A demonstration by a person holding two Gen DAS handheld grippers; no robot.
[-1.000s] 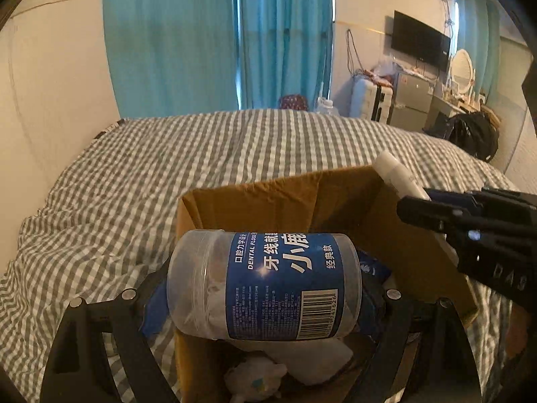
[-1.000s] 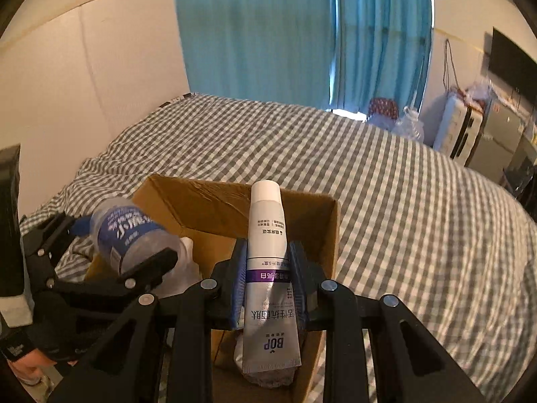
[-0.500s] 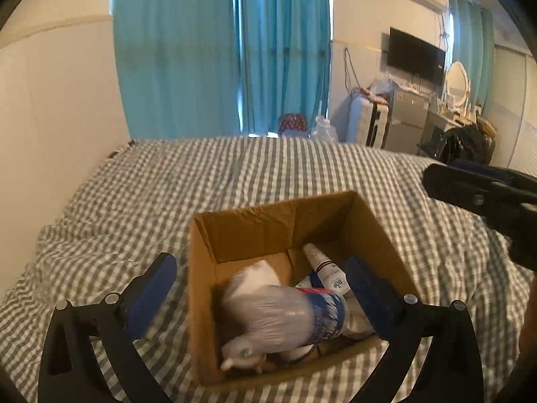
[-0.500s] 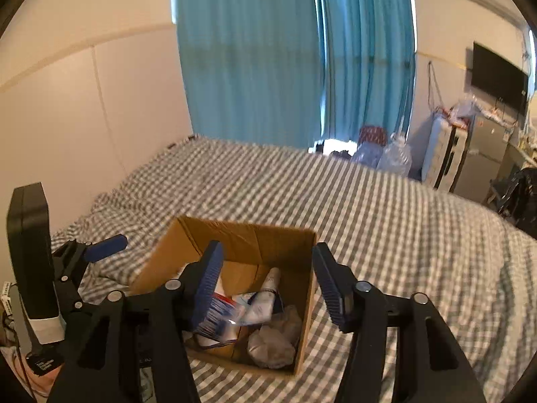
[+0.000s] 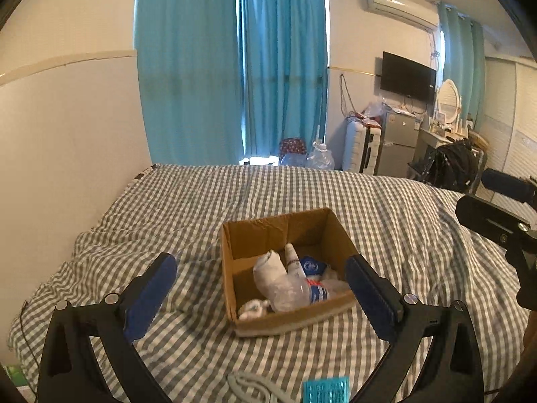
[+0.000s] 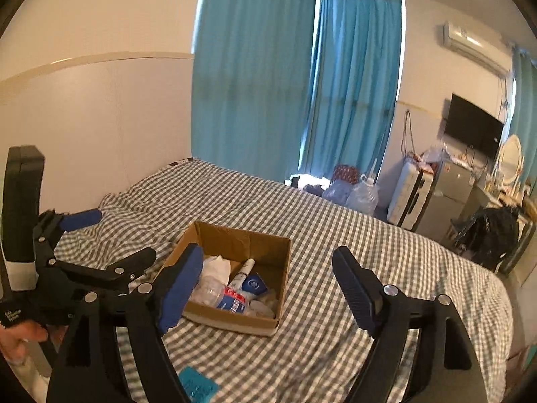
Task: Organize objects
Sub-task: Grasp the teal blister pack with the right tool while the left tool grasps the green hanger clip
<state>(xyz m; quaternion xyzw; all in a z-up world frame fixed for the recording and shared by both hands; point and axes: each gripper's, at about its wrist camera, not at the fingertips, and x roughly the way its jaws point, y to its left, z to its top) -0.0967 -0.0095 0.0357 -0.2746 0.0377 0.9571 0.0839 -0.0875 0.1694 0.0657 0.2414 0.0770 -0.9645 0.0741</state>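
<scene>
- My left gripper is spread wide and holds nothing, raised above the checked bed.
- My right gripper is also wide apart and empty.
- The cardboard box sits on the bed between the fingers in both views.
- Inside I see a clear jar with a blue label lying on its side, a white tube beside it, and white cloth.

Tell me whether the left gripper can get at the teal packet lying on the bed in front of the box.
Probably yes. The left gripper is open and holds nothing, and the teal packet lies bare on the checked bedspread, on the near side of the cardboard box, with only a pale looped object beside it.
</scene>
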